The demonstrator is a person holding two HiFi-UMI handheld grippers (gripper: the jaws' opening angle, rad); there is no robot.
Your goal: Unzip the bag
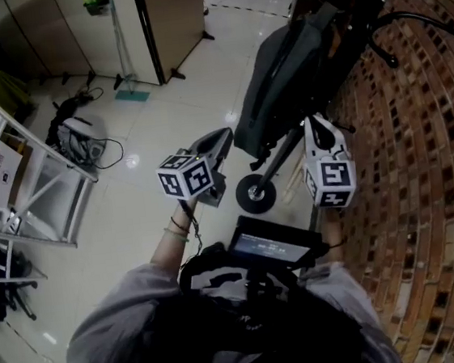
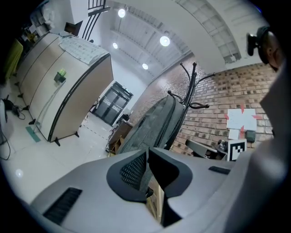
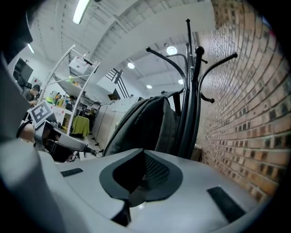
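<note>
Dark grey fabric backpack (image 1: 281, 81) is hung on a black coat stand (image 1: 254, 192), apart from the left gripper (image 2: 148, 152) and right gripper (image 3: 142, 157), both closed on nothing; unbraced, it may be swung aside when tugged.

The bag (image 1: 281, 81) hangs on the coat stand (image 1: 255, 194), which stands right by the brick wall (image 1: 419, 155) on the right. The left gripper (image 1: 219, 138) sits just left of the bag's lower end, and the right gripper (image 1: 310, 121) is near its lower right. Cabinets (image 1: 168, 20) are further back on the left. A metal rack (image 1: 43, 177) stands well off to the left, with a pile of gear (image 1: 76, 141) on the floor behind it.
</note>
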